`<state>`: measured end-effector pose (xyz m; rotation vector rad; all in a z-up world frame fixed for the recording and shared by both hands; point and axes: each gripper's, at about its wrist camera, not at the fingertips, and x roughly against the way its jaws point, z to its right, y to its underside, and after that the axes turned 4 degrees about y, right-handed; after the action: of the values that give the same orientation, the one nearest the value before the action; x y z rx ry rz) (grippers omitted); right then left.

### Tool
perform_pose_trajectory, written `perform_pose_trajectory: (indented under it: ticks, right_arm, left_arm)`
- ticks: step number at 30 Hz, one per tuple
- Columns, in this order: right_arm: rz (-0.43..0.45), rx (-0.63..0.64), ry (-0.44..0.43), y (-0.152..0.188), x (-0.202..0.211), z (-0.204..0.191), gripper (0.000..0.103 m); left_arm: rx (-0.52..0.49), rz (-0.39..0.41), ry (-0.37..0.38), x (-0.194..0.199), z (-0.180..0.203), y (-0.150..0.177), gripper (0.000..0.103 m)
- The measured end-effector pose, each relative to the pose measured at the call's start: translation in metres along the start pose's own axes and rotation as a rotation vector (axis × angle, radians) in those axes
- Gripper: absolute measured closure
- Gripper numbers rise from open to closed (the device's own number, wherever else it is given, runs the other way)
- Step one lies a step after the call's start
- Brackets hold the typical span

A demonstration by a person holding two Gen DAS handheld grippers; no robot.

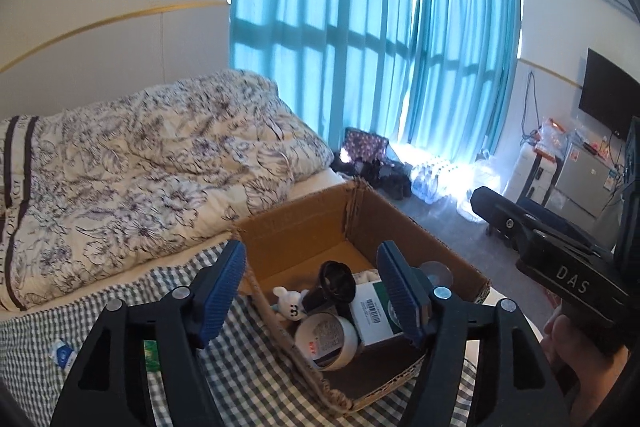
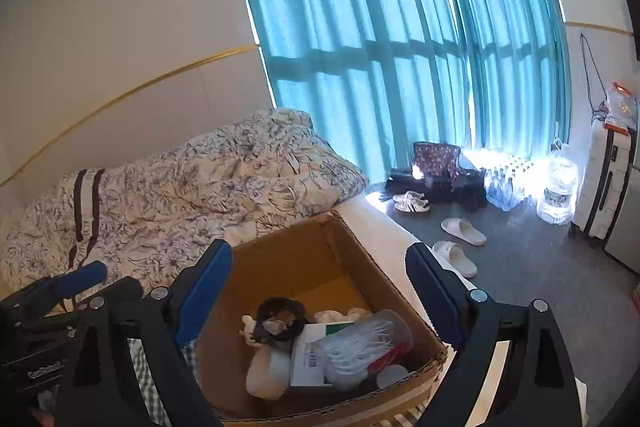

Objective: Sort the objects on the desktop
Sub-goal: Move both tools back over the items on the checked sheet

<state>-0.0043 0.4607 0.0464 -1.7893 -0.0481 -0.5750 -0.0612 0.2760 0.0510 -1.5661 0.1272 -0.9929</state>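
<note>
An open cardboard box [image 1: 400, 227] [image 2: 348, 247] sits on a checked cloth [image 1: 248, 367] at the bed's edge. Inside lie a white tub [image 1: 326, 341], a small white plush toy [image 1: 290, 305], a black round object [image 1: 336, 281] [image 2: 280, 319], a white-and-green carton [image 1: 374, 311] [image 2: 312, 351] and a clear container of white sticks [image 2: 364, 347]. My left gripper [image 1: 316, 291] hangs open above the box's near-left corner, nothing between its blue pads. My right gripper [image 2: 320, 291] is open over the box, empty too. The right gripper's body [image 1: 560, 259] shows at the right of the left wrist view.
A floral quilt [image 1: 132, 163] covers the bed behind the box. Two small packets [image 1: 62, 353] lie on the cloth at left. On the floor to the right are slippers [image 2: 460, 235], shoes [image 2: 410, 202], water bottles [image 2: 504, 187], a large jug [image 2: 560, 187] and a suitcase [image 2: 608, 183].
</note>
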Motion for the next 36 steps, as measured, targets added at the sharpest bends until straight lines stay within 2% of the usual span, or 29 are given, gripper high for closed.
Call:
perform_pose_trajectory:
  ticks: [2,7,15,20,25,30,36]
  right_arm:
    - [0.002,0.0,-0.003,-0.001,0.003,-0.004,0.008]
    - [0.001,0.026,-0.026,-0.005,0.009,-0.024,0.007]
    - [-0.006,0.106,-0.094,0.003,0.012,-0.063,0.003]
    - [0.001,0.141,-0.135,0.013,0.012,-0.087,0.0]
    - [-0.009,0.131,-0.189,0.025,0.009,-0.099,0.0]
    - [-0.025,0.206,-0.205,0.04,0.002,-0.12,0.0]
    - [-0.032,0.293,-0.251,0.057,-0.002,-0.147,0.0]
  left_arm:
    - [-0.006,0.024,-0.011,0.012,-0.005,0.0,0.024]
    - [0.006,0.07,-0.033,0.04,-0.02,0.002,0.02]
    - [0.016,0.146,-0.097,0.086,-0.051,0.009,0.0]
    - [0.031,0.156,-0.094,0.105,-0.077,0.015,0.0]
    - [0.048,0.151,-0.151,0.115,-0.102,0.021,0.0]
    - [0.076,0.18,-0.194,0.129,-0.129,0.03,0.0]
    - [0.083,0.15,-0.269,0.129,-0.16,0.052,0.0]
